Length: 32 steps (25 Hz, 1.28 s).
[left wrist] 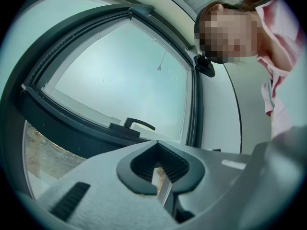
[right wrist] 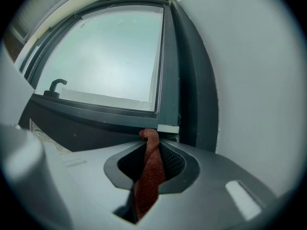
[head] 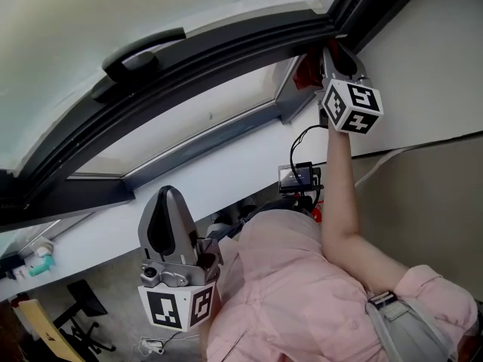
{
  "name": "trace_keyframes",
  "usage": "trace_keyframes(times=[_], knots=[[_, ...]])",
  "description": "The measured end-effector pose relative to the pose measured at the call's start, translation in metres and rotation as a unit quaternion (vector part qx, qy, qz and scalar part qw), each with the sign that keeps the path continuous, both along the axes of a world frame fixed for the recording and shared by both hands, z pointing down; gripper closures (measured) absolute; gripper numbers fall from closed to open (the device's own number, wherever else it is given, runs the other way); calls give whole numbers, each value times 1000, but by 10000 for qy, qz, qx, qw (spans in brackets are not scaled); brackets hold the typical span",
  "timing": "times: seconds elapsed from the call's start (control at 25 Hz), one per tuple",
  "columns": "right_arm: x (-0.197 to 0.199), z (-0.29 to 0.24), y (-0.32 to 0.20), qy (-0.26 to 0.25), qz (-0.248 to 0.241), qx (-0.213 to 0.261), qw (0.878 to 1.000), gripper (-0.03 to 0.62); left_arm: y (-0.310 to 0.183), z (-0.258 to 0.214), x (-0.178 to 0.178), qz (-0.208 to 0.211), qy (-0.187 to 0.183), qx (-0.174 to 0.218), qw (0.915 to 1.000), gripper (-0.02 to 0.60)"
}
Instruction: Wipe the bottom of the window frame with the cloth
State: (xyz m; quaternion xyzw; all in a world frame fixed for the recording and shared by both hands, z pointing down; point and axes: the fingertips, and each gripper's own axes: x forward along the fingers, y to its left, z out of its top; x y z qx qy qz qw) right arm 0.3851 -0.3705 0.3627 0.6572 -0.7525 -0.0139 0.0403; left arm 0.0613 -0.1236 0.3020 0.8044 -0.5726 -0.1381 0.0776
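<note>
A rust-red cloth (right wrist: 149,169) hangs pinched in my right gripper (right wrist: 152,150), which is shut on it. The cloth's tip touches the right-hand corner of the dark grey window frame (right wrist: 96,110), at its lower rail. In the head view the right gripper (head: 332,55) is raised to that corner, with the cloth (head: 306,72) showing red beside it. My left gripper (head: 167,196) hangs low at the left, away from the frame (head: 226,59). In its own view the left gripper (left wrist: 160,164) is shut with nothing in it.
A black window handle (head: 142,57) sits on the sash left of the cloth. A white sill (head: 249,157) runs under the frame and a plain wall (head: 423,59) closes the right side. A small camera on a stand (head: 296,177) is near the person's arm.
</note>
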Motion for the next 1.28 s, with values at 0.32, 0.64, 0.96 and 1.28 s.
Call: trace_keyframes(times=[0.32, 0.64, 0.96, 1.28], knots=[[7, -1, -2, 3, -21, -24, 10000, 539, -3, -1, 9, 1, -10, -4, 10000, 583], [19, 0, -5, -144, 167, -113, 9997, 543, -6, -2, 15, -16, -19, -8, 10000, 583], [16, 5, -5, -171, 292, -235, 9992, 543, -4, 1, 11, -83, -22, -12, 10000, 583], [22, 1, -7, -201, 456, -293, 9983, 545, 0, -2, 8, -205, -34, 5, 9998, 583]])
